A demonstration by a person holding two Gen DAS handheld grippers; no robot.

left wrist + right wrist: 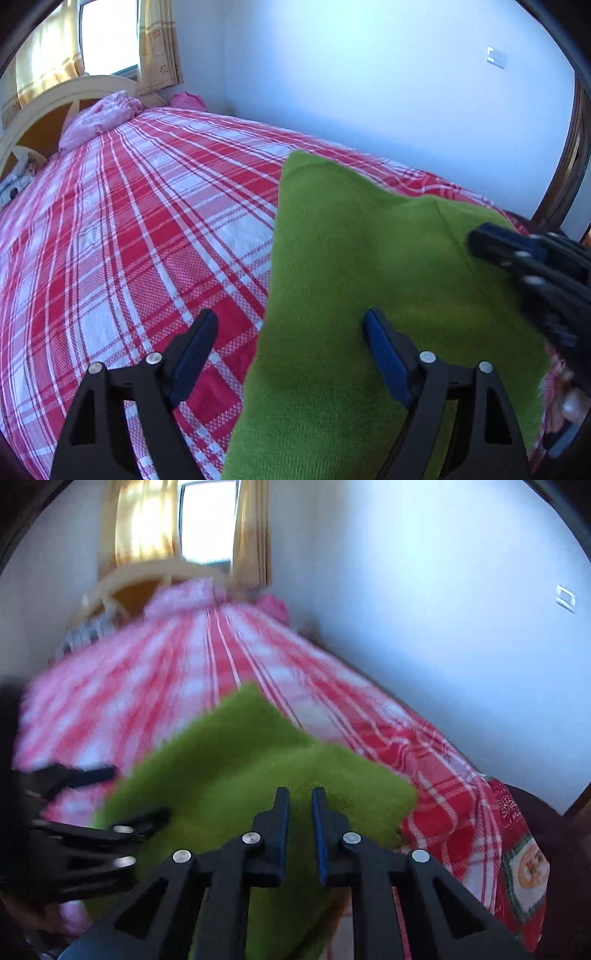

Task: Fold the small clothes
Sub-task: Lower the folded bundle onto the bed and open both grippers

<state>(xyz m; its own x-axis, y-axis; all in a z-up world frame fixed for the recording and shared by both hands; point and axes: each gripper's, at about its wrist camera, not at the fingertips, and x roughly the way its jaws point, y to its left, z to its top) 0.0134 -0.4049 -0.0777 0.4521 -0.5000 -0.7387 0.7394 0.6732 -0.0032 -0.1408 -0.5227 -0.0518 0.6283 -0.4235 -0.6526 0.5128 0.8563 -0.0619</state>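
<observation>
A green knitted garment [362,280] lies on the near end of the bed, one corner pointing toward the headboard; it also shows in the right wrist view [236,775]. My left gripper [290,325] is open and empty, straddling the garment's left edge; in the right wrist view it shows at the left [136,797]. My right gripper [300,794] is nearly closed, jaws a narrow gap apart, pinching a fold of the green garment. In the left wrist view it enters from the right [480,242] over the garment.
The bed carries a red and white plaid sheet [129,229]. A pink pillow [99,118] and a cream headboard [48,99] are at the far end. A white wall [369,81] runs along the bed's right side. A patterned cloth [524,871] hangs at the right.
</observation>
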